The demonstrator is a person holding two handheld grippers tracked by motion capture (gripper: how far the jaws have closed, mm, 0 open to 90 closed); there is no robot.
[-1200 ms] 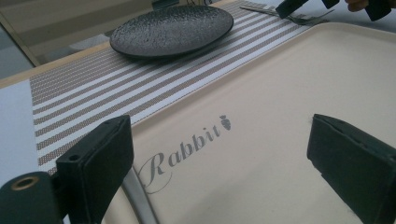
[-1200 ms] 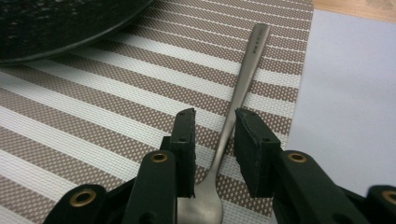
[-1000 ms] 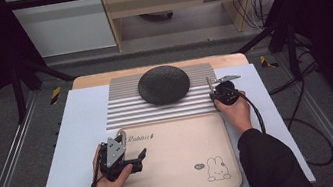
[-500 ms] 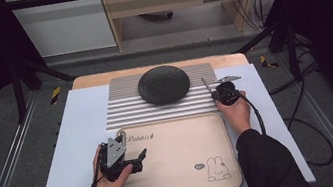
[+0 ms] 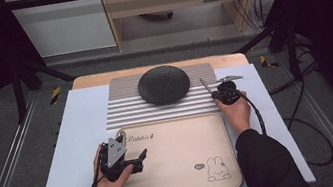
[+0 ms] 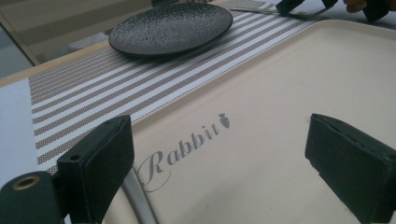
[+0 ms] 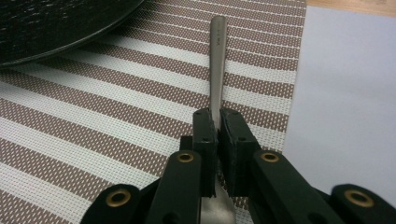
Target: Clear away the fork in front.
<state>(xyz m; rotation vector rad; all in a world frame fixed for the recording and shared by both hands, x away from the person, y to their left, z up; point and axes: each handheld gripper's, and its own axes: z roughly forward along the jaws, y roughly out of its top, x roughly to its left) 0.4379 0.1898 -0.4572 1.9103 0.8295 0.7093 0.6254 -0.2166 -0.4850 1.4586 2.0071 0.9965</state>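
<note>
Your right gripper (image 5: 216,94) has swung the utensil (image 7: 217,60) toward mid-frame beside the plate (image 5: 163,85); jaws clamped on it. Left gripper (image 5: 137,160) gapes wide, idle.

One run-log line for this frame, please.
right gripper: shut on slim metal utensil handle | left gripper: open over beige rabbit tray | black round plate: on striped placemat

Black plate (image 6: 170,28): rough pebbled texture, matt with slight sheen. Striped placemat (image 7: 116,107): woven mesh, coarse weave, matt. Utensil handle (image 7: 217,65): brushed metal, dull shine, at 12 o'clock from the right hand-held gripper (image 7: 218,133), whose jaws are matt black plastic with brass-coloured rivets. Beige tray (image 6: 289,93): smooth, satin, printed lettering. Desk (image 5: 82,117): pale smooth matt sheet, wood edge at 12 o'clock.
</note>
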